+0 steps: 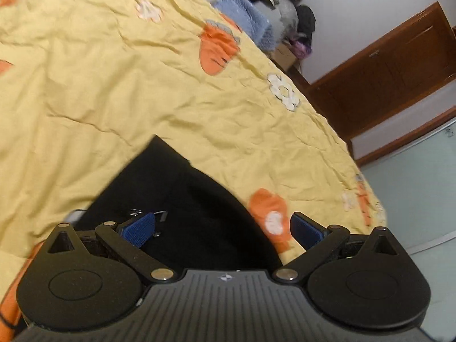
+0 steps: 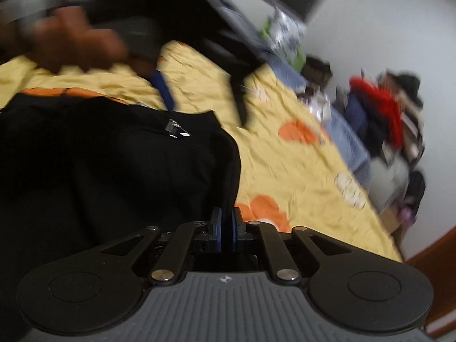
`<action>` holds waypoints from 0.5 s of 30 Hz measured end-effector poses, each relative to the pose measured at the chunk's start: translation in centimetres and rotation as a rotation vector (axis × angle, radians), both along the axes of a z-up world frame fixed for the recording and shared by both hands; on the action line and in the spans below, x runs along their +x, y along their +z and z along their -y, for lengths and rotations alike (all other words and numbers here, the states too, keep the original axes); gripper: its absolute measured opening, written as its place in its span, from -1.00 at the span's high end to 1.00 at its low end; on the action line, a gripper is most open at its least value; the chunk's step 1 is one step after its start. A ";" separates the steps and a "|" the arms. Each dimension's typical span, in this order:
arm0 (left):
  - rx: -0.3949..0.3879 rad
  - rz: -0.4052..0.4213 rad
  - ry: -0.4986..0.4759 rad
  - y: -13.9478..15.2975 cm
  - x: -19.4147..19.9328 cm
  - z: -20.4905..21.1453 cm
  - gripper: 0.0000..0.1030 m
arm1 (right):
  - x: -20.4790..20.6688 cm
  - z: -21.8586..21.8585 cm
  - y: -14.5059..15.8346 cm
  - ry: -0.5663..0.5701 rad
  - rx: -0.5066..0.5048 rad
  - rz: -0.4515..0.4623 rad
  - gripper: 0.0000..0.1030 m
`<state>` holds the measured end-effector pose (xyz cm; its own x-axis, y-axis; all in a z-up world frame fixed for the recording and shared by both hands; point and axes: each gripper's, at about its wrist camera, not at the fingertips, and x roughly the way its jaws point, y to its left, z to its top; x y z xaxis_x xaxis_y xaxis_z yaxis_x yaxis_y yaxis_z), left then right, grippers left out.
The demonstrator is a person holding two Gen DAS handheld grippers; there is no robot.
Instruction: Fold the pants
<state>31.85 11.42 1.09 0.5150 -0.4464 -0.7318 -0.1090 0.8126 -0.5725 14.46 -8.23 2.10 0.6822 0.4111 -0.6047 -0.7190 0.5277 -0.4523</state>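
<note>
Black pants [image 1: 182, 199] under the spread left hand-held gripper [image 1: 222, 228].

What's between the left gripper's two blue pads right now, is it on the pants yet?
In the left wrist view the left gripper stands wide open. Between its pads lie the black pants and a strip of yellow bedspread; neither pad presses on fabric.

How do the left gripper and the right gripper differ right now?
The left gripper has its jaws spread wide, while the right gripper has its jaws closed together. The left gripper hangs over the black pants with nothing pinched; the right gripper appears shut on an edge of the pants, though blur makes this uncertain. Both have blue pads and are above the yellow bedspread.
</note>
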 end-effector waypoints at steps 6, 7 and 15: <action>-0.230 -0.182 -0.019 -2.9 2.3 0.1 -0.81 | -2.8 -0.6 0.2 0.066 -0.040 0.065 0.94; -0.280 -0.226 0.005 -3.6 2.4 0.0 -0.80 | -2.5 -0.4 0.1 0.061 -0.046 0.062 0.94; -0.153 -0.158 0.023 -2.0 1.2 -0.1 -0.90 | 10.6 4.5 0.9 -0.144 0.256 -0.315 0.78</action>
<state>33.02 11.49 -0.90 0.4112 -0.5475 -0.7288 -0.2247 0.7140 -0.6631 25.07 -12.70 2.97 0.5420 0.4892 -0.6833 -0.7120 0.6992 -0.0643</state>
